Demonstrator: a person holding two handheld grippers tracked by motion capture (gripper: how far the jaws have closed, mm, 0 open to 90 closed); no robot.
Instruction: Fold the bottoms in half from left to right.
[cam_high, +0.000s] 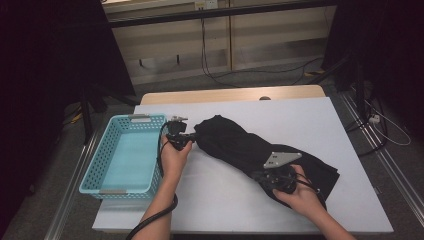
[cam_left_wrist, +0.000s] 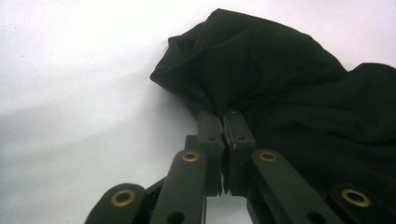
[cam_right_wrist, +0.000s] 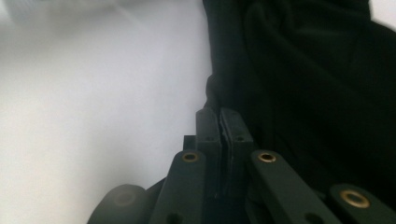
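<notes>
No readable writing or brand on anything. Landmark is the black garment (cam_high: 260, 150), lying bunched in a diagonal across the white table (cam_high: 300, 115), upper end toward the left, lower end toward the right near the table's front edge. Left of the garment: a blue perforated basket (cam_high: 122, 155) at the table's left edge, apart from the cloth. Next, the left gripper (cam_high: 192, 139) sits just between basket and garment, at the garment's upper-left end; in the left gripper view (cam_left_wrist: 225, 114) the jaws are pinched nearly together with a fold of the black fabric caught at their tips, so it's holding the garment's edge. Cable (cam_high: 155, 217) trails back along the left forearm. Further right, the right gripper (cam_high: 267, 175) is at the garment's lower right part, on top of the cloth, grey three-cornered plate (cam_high: 281, 159) on top of it. In the right gripper view (cam_right_wrist: 218, 114) its jaws are also closed to a narrow slit, tips right at the garment's edge with black fabric pinched between them. Both jaws narrow, both clamped on the same garment, one at each end.
</notes>
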